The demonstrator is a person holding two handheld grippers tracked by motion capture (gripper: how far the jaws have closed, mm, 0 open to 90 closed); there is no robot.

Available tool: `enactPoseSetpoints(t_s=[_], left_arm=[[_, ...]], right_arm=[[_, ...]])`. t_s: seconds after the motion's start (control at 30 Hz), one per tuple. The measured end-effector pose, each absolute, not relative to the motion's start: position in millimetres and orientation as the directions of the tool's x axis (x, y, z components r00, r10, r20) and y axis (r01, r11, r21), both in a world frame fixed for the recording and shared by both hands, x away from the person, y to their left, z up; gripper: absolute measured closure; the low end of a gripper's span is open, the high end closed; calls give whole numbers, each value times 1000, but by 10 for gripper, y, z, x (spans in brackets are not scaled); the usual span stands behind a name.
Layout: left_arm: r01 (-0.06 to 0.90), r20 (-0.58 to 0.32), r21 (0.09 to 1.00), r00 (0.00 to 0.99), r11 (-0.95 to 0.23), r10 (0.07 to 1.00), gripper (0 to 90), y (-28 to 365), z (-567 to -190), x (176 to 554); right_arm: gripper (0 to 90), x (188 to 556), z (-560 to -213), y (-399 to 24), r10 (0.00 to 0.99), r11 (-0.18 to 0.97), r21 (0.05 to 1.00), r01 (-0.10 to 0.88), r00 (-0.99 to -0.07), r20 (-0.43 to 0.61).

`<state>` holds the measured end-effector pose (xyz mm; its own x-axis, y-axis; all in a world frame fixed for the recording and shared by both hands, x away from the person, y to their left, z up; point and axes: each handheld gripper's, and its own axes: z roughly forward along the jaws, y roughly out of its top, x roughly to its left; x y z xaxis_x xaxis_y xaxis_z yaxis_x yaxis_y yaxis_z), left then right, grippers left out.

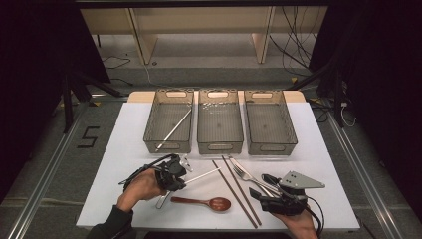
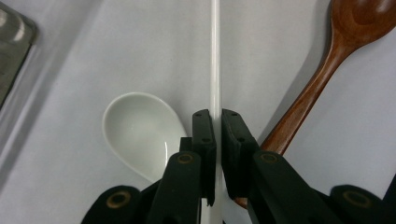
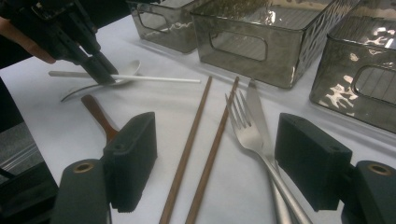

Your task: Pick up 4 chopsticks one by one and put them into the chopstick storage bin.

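With your left gripper clenched on the white chopstick and right gripper released, lift it toward the left bin.

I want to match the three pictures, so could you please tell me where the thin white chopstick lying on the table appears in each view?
High view: the thin white chopstick lies lower centre-left, running right from the left claw.
Left gripper view: it runs straight up the middle, pinched between the black jaws.
Right gripper view: upper left, lying level.
Shared landmark: the brown wooden spoon beside it.
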<state>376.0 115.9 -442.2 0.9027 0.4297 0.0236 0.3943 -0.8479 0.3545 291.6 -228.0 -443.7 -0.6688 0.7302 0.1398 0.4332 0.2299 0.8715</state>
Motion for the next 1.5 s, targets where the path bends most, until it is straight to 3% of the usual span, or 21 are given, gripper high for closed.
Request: enactPoseSetpoints(t_s=[0.8,1.5], left_arm=[[529,5,522,782,-668,623,845,1414,-4190,3868],[567,-18,638,687,-521,726,845,1650,-3945,4008]], right_arm=[[303,2918,-4437,-2284,730,228,872,434,-668,142],[303,2927,-4436,-2290,733,220,873,435,-664,146]])
